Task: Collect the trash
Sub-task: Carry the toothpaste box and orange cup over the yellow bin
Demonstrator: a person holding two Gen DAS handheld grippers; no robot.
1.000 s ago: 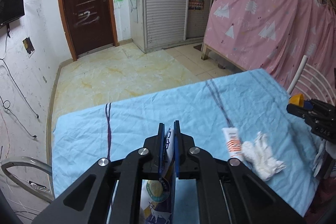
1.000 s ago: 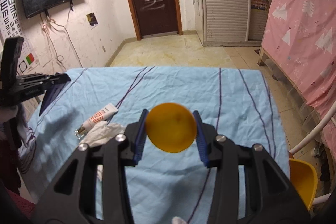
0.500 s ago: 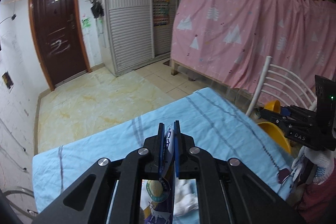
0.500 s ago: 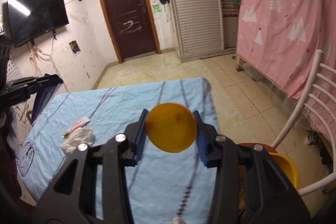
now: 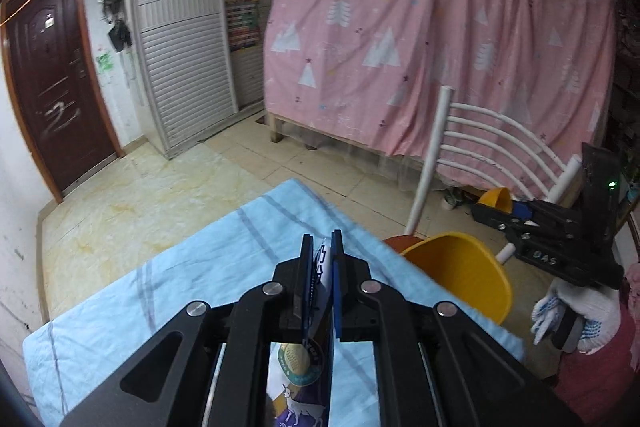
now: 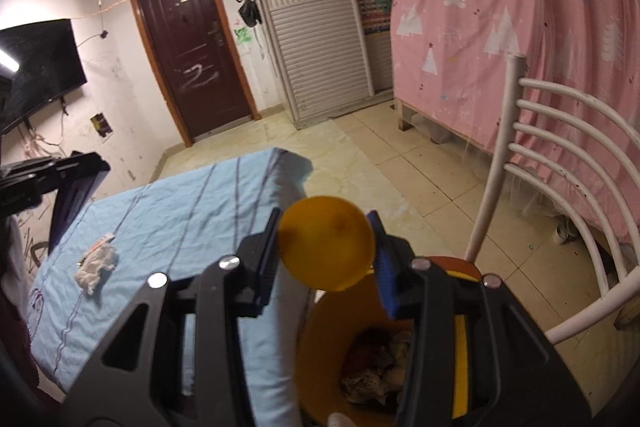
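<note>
The bin [image 6: 320, 355] stands on the chair [image 6: 560, 163] just right of the table [image 6: 180, 211], crumpled tissue [image 6: 96, 265] lying on it.

orange peel [image 6: 326, 247] | gripped above yellow bin [image 6: 320, 351]; carton [image 5: 316, 311] pinched

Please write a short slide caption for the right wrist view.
Right gripper holds an orange above the yellow bin.

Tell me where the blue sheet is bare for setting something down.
The blue sheet is bare from its purple stripes to the far corner by the yellow bin. It is crowded only near the left edge, where the crumpled tissue and small tube lie.
</note>
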